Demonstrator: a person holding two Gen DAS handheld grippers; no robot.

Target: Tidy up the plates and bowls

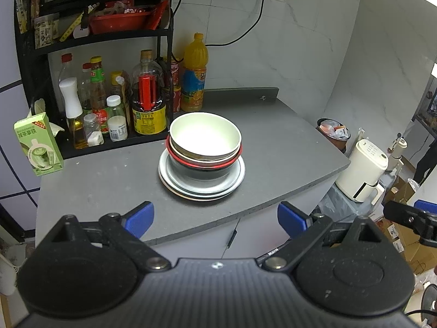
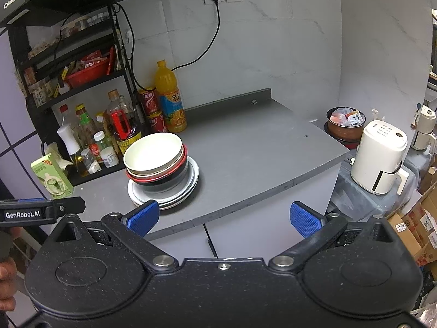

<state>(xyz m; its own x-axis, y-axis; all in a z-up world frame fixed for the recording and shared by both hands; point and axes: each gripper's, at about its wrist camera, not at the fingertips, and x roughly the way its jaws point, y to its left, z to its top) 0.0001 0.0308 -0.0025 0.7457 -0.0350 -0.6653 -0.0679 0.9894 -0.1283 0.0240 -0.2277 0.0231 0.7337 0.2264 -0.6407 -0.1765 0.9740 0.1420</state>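
— Where's the crockery?

— All in one pile on the grey counter (image 1: 273,147), nearer its left side, just in front of the black rack (image 1: 30,54) of bottles. A cream bowl (image 1: 205,134) sits on top, nested in a red-rimmed bowl (image 1: 202,164) and a dark one under that, all standing on a stack of plates (image 1: 202,188).

— And the tongs?

— The left gripper (image 1: 215,218) hangs off the counter's front edge, blue pads spread wide, nothing between them. The right gripper (image 2: 224,217) is likewise wide apart and empty, its left pad overlapping the plates' near rim in view.

— Around it?

— An orange juice bottle (image 2: 169,98) by the back edge, a green carton (image 1: 38,147) at the left edge.
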